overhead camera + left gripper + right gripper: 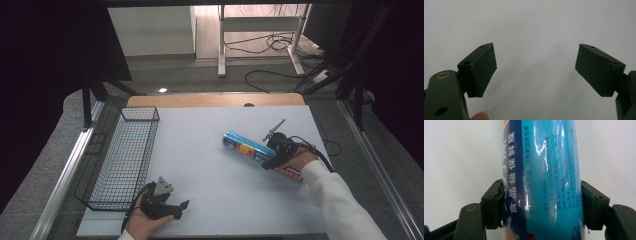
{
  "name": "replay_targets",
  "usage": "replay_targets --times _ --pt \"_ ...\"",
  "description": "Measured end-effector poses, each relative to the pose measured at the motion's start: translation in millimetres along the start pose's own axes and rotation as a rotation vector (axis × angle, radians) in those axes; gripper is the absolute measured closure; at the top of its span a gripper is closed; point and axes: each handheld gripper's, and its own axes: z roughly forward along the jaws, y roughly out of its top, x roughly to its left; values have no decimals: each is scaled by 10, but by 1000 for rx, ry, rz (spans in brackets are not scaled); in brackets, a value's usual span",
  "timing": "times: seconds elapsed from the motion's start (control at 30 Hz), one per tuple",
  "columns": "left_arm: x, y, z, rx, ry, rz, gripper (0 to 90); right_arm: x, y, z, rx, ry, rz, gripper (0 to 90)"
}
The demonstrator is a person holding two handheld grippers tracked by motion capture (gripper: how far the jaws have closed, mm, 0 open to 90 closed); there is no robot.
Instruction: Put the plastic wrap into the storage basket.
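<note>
A blue roll of cling film (246, 149) in shiny wrap lies slanted on the white table (210, 165), right of centre. My right gripper (274, 161) is shut on the roll near its right end; in the right gripper view both pads press the sides of the roll (541, 177). My left gripper (177, 209) rests near the table's front left edge, held by a hand, with its jaws wide apart. In the left gripper view the pads (482, 70) stand over bare white table with nothing between them.
A black wire basket (122, 155) stands along the table's left side, just beyond the left gripper. A wooden strip (215, 100) edges the table's far side. Cables and a desk frame (260, 40) lie on the floor behind.
</note>
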Motion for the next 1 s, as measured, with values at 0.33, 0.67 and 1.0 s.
replay_targets --times 0.33,0.67,1.0 --pt "-8 5 3 -1 -1 0 174 127 15 -194 -132 53 103 319" --pt "-14 15 -2 -7 -4 -1 174 333 60 -315 -205 102 119 320" --pt "-17 22 -2 -10 -8 -3 174 543 93 -384 -269 141 138 320"
